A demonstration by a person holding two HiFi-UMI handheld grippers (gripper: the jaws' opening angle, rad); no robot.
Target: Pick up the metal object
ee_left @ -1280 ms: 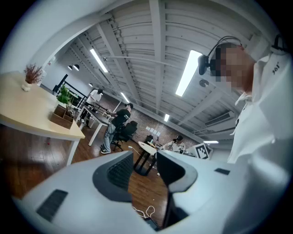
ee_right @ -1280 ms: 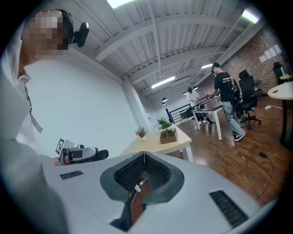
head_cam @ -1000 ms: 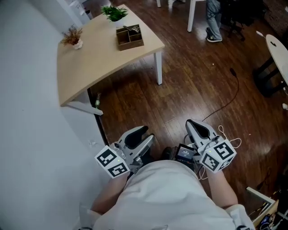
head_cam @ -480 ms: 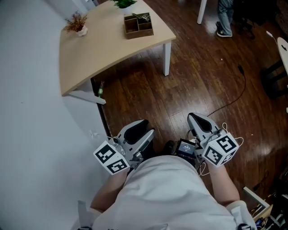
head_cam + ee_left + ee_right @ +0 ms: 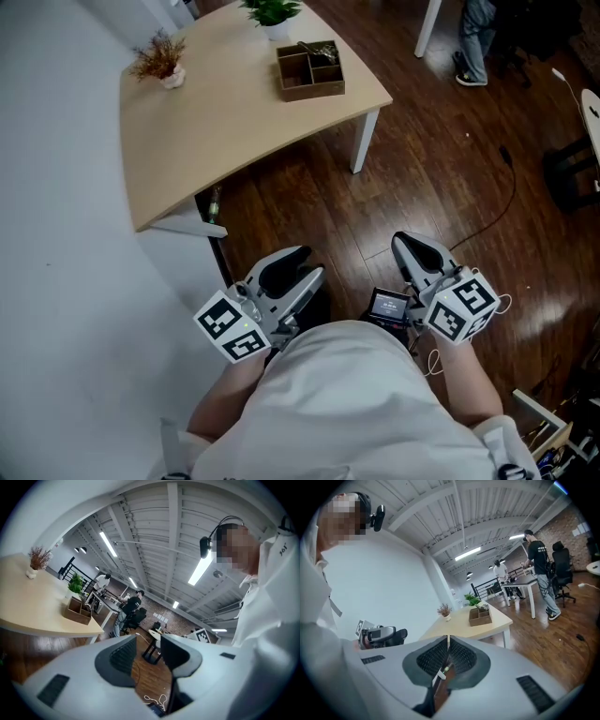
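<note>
Standing apart from the table (image 5: pixel 234 122), a person (image 5: pixel 347 403) is holding the left gripper (image 5: pixel 298 269) parted, the right gripper (image 5: pixel 415 255) closed empty, the pickup not yet begun.

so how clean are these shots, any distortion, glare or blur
Head view: sharp and evenly lit, faint sheen on the dark wood floor. Left gripper view: strong fisheye bend with black corners, ceiling strip light blown out. Right gripper view: same fisheye; the table is crisp.

wall (image 5: pixel 66 281): shuts left | table (image 5: pixel 225 131): ahead, bare near half | tray (image 5: pixel 309 70): far edge | floor (image 5: pixel 431 178): open right
</note>
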